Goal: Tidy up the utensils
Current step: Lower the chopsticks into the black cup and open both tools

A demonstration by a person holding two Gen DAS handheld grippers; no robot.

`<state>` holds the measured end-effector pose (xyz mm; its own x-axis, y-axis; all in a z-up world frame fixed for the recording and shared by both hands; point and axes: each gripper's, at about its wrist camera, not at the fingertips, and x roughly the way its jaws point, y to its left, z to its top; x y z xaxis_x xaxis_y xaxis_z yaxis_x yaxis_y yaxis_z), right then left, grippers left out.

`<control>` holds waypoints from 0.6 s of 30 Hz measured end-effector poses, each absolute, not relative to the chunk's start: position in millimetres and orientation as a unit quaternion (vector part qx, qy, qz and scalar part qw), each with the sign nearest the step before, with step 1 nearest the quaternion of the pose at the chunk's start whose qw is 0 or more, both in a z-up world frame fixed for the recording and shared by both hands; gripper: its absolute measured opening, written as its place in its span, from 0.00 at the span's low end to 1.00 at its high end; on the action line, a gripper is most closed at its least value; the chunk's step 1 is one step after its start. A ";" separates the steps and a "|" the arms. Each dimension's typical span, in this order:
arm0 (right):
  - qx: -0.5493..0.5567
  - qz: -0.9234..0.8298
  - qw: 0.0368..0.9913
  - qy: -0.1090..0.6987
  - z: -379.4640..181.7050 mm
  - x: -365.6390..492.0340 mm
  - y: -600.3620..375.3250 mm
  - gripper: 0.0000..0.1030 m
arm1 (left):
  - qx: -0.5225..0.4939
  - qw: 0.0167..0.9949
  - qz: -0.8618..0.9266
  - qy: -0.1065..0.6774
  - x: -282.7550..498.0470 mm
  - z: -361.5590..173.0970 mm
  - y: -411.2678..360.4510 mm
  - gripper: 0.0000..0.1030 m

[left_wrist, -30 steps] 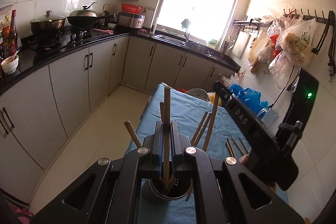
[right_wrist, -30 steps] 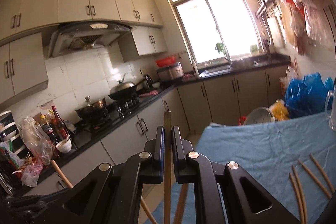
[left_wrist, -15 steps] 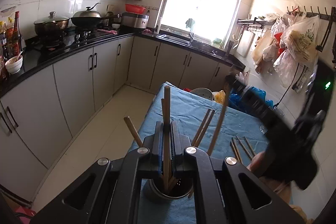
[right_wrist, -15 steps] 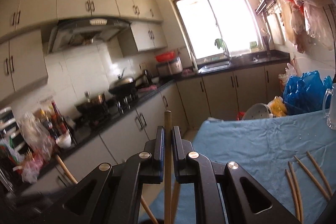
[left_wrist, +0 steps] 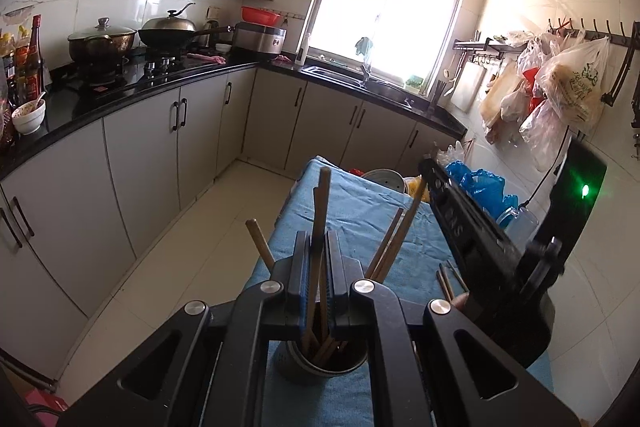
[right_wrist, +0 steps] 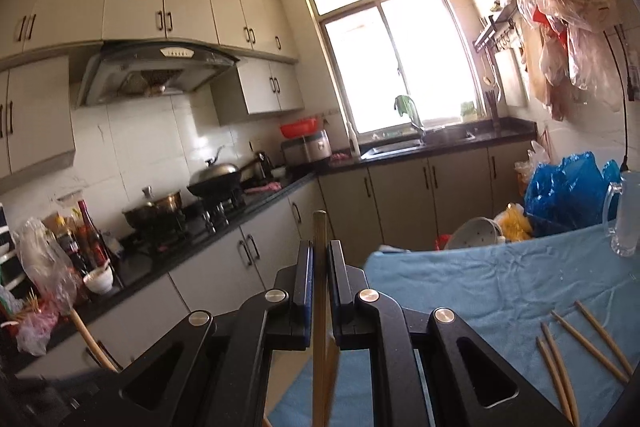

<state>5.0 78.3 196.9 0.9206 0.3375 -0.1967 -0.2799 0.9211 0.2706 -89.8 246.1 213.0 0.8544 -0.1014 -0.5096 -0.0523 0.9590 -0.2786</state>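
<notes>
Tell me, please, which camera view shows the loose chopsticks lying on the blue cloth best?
The right wrist view: four loose chopsticks lie unobstructed on the blue cloth. In the left wrist view, the right gripper hides most of them.

The lower part of the metal holder (left_wrist: 320,367) is hidden behind the left gripper (left_wrist: 319,269). The loose chopsticks (right_wrist: 576,351) near the blue cloth's (right_wrist: 472,291) right edge are cut off by the picture's lower edge.
</notes>
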 end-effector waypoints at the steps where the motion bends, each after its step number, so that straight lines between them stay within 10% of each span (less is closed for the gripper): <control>1: 0.121 0.160 0.972 0.123 193.8 3.4 75.1 0.10 | -0.141 0.953 -0.010 0.268 -91.3 213.8 245.8 0.06; 5: 0.123 0.157 0.971 0.132 188.2 -2.3 64.7 0.58 | -0.139 0.955 -0.002 0.263 -96.1 218.0 243.0 0.07; 18: 0.127 0.106 0.978 0.128 192.5 -44.5 -24.0 0.75 | -0.125 0.960 -0.034 0.249 -129.9 236.4 197.6 0.23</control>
<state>-44.5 -24.0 192.5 0.9448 0.2401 -0.2228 -0.1751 0.9450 0.2761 -129.9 197.6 236.4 0.8735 -0.1279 -0.4696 0.0031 0.9663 -0.2574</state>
